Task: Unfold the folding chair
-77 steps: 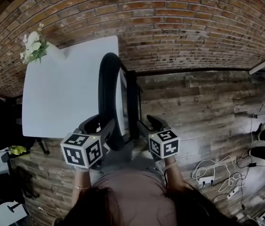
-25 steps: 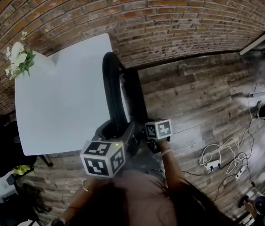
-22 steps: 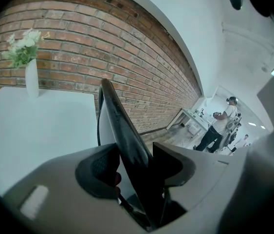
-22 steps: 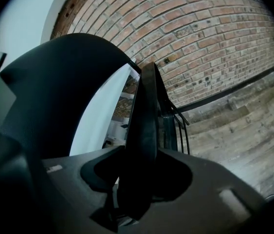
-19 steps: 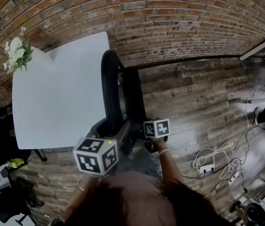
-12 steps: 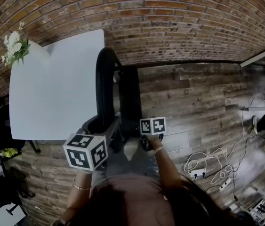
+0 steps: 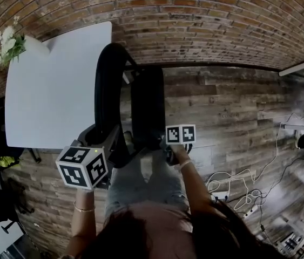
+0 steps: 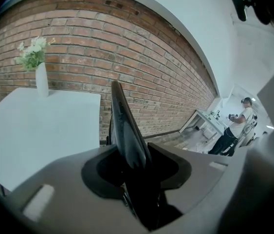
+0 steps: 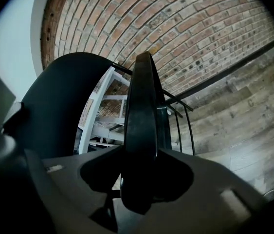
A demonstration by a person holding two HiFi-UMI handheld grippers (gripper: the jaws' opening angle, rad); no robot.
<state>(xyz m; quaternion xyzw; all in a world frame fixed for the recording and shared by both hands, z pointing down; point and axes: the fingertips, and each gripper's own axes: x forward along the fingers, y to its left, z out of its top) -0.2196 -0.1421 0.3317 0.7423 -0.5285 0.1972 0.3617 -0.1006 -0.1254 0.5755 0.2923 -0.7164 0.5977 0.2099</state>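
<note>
Chair (image 7: 141,99) on floor (image 7: 238,117) by bench's (image 7: 49,90) right edge: L gripper (image 7: 104,138) fingers, just been closing, pinch back (image 8: 127,130); R gripper (image 7: 162,144) fingers clamp seat (image 9: 139,121) just right of it, both rims upright, straight ahead.

1. Black folding chair (image 7: 104,90): backrest and seat shells look like moulded plastic. Smooth, semi-gloss, with a light sheen along the edges in both gripper views.
2. Thin black chair rods (image 9: 189,130): metal, smooth, slight shine.
3. White bench (image 7: 49,90): flat top, smooth, matt, no visible grain.
4. White frame bars (image 9: 88,124) behind the chair: look like painted metal, satin finish.
5. Red brick wall (image 7: 195,20): rough, matt, recessed mortar joints.
6. Wood plank floor (image 7: 232,107): weathered grey-brown boards, coarse grain, matt.
7. White vase (image 8: 42,79): smooth, ceramic-looking, faint gloss.
8. Grey trousers (image 7: 146,182): woven cloth, matt, denim-like.
</note>
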